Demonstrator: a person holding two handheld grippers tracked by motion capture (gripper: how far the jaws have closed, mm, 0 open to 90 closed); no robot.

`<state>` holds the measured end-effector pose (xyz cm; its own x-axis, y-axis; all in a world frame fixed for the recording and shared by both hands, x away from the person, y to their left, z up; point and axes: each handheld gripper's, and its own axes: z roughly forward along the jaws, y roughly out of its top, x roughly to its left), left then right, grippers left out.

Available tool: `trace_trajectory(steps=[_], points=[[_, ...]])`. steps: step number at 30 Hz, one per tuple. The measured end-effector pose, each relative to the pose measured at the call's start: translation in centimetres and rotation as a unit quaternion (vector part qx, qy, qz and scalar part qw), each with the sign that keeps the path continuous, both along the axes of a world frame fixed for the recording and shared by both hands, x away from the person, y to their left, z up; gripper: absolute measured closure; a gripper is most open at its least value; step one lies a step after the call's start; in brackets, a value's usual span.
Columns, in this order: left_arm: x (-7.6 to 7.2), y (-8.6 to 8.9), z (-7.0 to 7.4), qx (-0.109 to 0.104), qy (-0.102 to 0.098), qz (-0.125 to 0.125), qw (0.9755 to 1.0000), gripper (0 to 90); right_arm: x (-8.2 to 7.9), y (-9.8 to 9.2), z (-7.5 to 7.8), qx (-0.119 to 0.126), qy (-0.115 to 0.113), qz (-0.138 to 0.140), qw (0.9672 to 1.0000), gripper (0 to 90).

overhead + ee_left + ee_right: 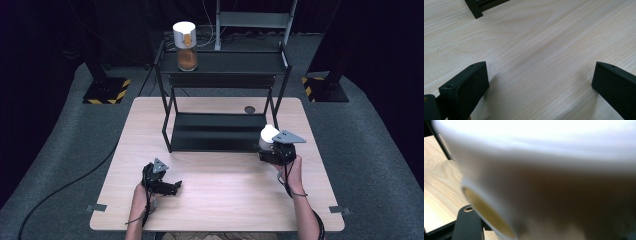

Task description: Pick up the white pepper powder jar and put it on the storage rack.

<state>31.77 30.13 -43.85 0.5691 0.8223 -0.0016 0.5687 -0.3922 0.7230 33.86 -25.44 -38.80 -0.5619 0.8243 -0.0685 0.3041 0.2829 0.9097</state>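
High view: a light wooden table [220,200] bearing a black two-tier metal rack [220,132]; on the rack's upper shelf, toward its left end, a clear cylindrical jar with a white cap and orange-brown contents [185,46], standing upright and well apart from both hands. The right gripper [267,145], held in the person's right hand [292,170], sits just beside the right front corner of the rack's lower shelf; a white-capped container [268,134] lies between its jaws, its pale cap turned up and away from the hand, and the jaws are closed upon it. The left gripper [172,187] rests low over the bare tabletop near the front left of the table, held in the left hand [142,192], far from the container.

Left gripper view: two black padded jaws standing wide apart, one at each lower corner, with bare wood grain between them and nothing in the gap; a corner of the black rack at the upper left edge.

Right gripper view: the white-capped container at very close range, blurred, its white surface spreading across the upper part and a rim with a yellowish interior showing at lower left, which may be the cap's underside, though the blur prevents certainty; one black jaw rises at lower left, close against the container; a strip of wooden table at the left edge.
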Motion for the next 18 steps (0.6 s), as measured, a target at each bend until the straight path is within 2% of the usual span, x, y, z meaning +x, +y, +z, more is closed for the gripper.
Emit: trace_trajectory(steps=[18], points=[[0.0, 0.0, 0.0, 0.0, 0.0, 0.0, 1.0, 0.3, 1.4, 0.4, 2.7, -0.002, -0.016, 0.01, 0.9998, 30.1]])
